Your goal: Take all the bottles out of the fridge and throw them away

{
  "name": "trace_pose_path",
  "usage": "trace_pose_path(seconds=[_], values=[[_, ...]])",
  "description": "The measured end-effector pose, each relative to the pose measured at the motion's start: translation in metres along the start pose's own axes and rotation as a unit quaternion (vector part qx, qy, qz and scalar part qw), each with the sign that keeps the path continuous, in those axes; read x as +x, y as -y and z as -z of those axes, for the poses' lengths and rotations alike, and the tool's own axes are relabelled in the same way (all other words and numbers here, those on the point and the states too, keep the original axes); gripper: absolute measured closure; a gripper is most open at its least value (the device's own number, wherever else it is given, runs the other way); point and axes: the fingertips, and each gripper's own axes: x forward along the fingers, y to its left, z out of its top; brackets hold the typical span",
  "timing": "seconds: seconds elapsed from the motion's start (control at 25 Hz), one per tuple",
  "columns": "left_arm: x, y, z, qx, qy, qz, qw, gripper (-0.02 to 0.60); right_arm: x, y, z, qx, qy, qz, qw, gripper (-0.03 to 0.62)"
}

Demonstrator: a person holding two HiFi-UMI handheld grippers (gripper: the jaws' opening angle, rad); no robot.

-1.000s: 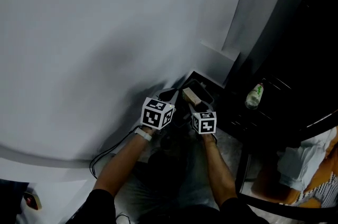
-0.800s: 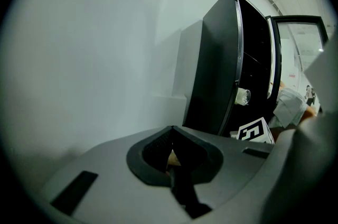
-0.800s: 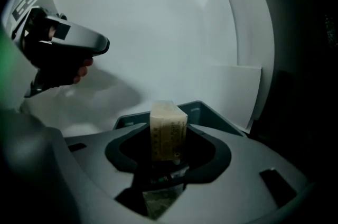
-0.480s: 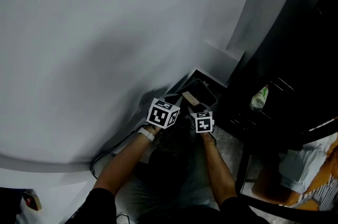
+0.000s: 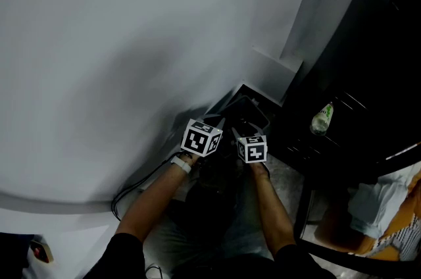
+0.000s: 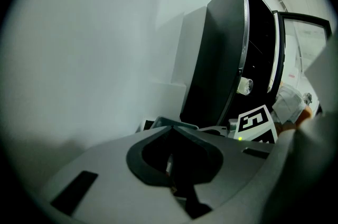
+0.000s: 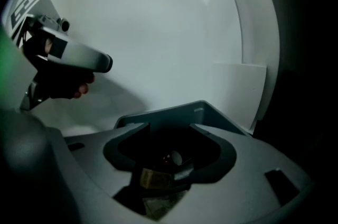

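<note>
The room is dim, so much is staying hard to read. The inside of the bin (image 7: pixel 182 111) is almost black. Through the gap of the right gripper (image 7: pixel 170 133) a tan object (image 7: pixel 156 178) and a small pale round thing (image 7: pixel 176 157) are showing, low down. I cannot tell what they are, and they seem to be lying below the jaws, not pinched by them. The fridge (image 5: pixel 368 41) is standing open just beside the bin, with its shelves lost in shadow. Only one bottle (image 5: pixel 321 118) is showing there, pale with a green label, standing on a shelf well apart from both grippers. At the lower right a pale cloth (image 5: pixel 375 202) is being cut off by the edge.

Both of the person's forearms are reaching forward and both grippers are pointing slanted down over the bin, side by side, near each other but not touching. The right gripper's jaws are standing apart and have just been opening, with nothing pressed between the pads. The left gripper (image 6: pixel 169 131) is keeping its jaw tips together, with no object that I can make out in them. A dark cable (image 5: pixel 131 195) is lying on the floor along the white wall (image 5: pixel 131 41).
</note>
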Motion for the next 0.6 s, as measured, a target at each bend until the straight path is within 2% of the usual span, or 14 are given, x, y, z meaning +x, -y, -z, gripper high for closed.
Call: trace_pose_path(seconds=[0.28,0.48,0.6], values=[[-0.005,0.04,-0.058,0.025,0.069,0.025,0.997,0.581,-0.062,0.019,-0.063,0.001,0.093,0.025,0.995,0.372],[-0.004,0.094,-0.092,0.056,0.112,0.065,0.99,0.581,-0.125,0.041,-0.107,0.001,0.162,0.049,0.986,0.375],[-0.003,0.124,-0.106,0.078,0.126,0.085,0.9853,0.581,-0.161,0.057,-0.12,0.002,0.185,0.07,0.98,0.409]])
